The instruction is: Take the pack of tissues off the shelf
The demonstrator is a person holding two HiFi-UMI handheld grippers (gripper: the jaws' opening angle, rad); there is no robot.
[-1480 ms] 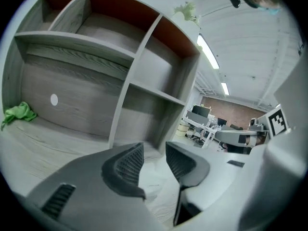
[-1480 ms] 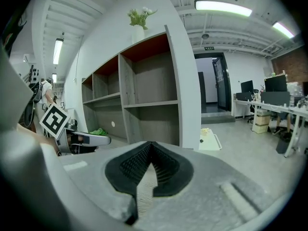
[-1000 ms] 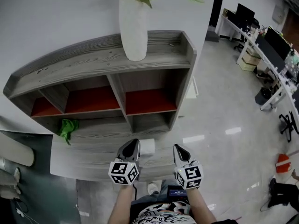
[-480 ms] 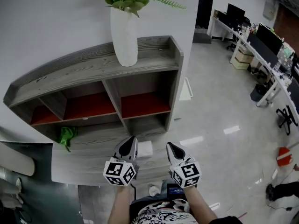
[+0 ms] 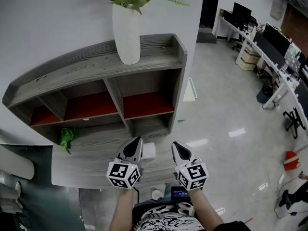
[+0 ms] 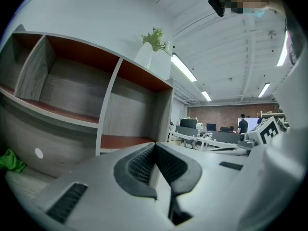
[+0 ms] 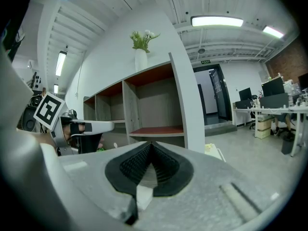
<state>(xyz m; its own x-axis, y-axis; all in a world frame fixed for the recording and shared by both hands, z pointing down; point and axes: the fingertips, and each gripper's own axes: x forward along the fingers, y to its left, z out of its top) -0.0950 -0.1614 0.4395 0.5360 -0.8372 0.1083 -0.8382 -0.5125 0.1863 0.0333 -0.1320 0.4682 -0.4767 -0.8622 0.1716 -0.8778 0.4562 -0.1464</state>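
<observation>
Between the two sets of jaws, the pack of tissues [image 5: 149,150] is sitting on the shelf [image 5: 86,69] ledge, while left gripper [image 5: 137,140] and right gripper [image 5: 176,146] are hovering pinched closed and empty, probably lining up.

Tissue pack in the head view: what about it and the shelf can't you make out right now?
- White pack: the head view shows only a corner, and the left gripper covers the rest. Neither gripper view clearly shows it.
- Contact: the head view can't settle whether the left gripper touches the pack.
- Green item: too small to identify in the head view, and cut off by the edge in the left gripper view.
</observation>
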